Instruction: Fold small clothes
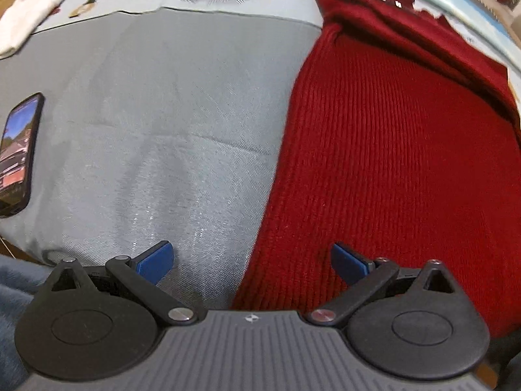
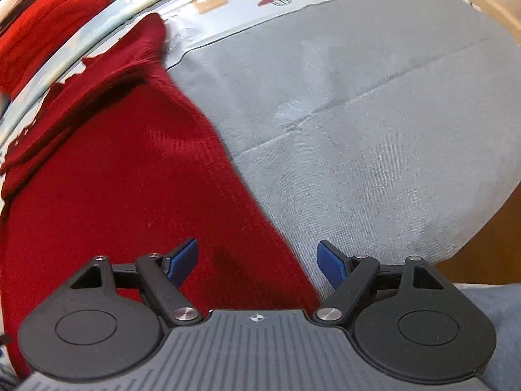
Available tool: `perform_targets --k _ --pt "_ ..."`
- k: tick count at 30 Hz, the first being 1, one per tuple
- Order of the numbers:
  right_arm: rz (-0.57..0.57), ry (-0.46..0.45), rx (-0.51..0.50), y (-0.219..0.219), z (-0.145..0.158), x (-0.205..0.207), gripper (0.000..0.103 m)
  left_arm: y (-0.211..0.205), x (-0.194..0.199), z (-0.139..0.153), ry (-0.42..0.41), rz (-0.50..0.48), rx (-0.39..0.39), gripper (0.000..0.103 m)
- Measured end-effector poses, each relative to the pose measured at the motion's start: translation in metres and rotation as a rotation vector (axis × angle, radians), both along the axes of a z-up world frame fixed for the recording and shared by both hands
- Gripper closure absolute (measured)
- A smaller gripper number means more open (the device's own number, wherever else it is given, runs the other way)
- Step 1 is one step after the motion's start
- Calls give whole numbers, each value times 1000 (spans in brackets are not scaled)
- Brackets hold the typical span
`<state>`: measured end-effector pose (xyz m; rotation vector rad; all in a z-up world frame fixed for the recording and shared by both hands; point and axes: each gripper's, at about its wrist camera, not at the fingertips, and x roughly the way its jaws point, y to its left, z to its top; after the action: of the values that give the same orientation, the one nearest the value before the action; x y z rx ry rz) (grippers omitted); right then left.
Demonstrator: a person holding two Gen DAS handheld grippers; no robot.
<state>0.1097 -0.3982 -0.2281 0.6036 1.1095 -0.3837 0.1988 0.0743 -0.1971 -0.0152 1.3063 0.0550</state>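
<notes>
Grey sheet (image 1: 156,104); red knit garment (image 1: 390,163) edge between spread, empty fingers (image 1: 154,262) both sides.

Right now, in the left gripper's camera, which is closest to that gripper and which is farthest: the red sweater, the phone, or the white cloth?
From the left gripper, nearest first:
1. Red sweater: its edge lies right between the open fingers, spreading to the right.
2. Phone: off at the left edge, on the grey cloth.
3. White cloth: far away in the top left corner.
</notes>
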Motion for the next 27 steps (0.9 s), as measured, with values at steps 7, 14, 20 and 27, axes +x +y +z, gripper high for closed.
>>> perform_targets --k 7,14,20,27 --pt "80 43 -50 3 -18 7 15 -9 5 -16 51 -50 43 0" --pt "176 69 -58 19 -16 -5 15 -12 4 -19 47 -42 41 0" --pt "154 121 -7 25 -15 -16 15 -15 -3 -17 32 -52 46 0" --pt "64 147 134 28 -18 -30 41 -13 -4 -20 75 -46 9 0"
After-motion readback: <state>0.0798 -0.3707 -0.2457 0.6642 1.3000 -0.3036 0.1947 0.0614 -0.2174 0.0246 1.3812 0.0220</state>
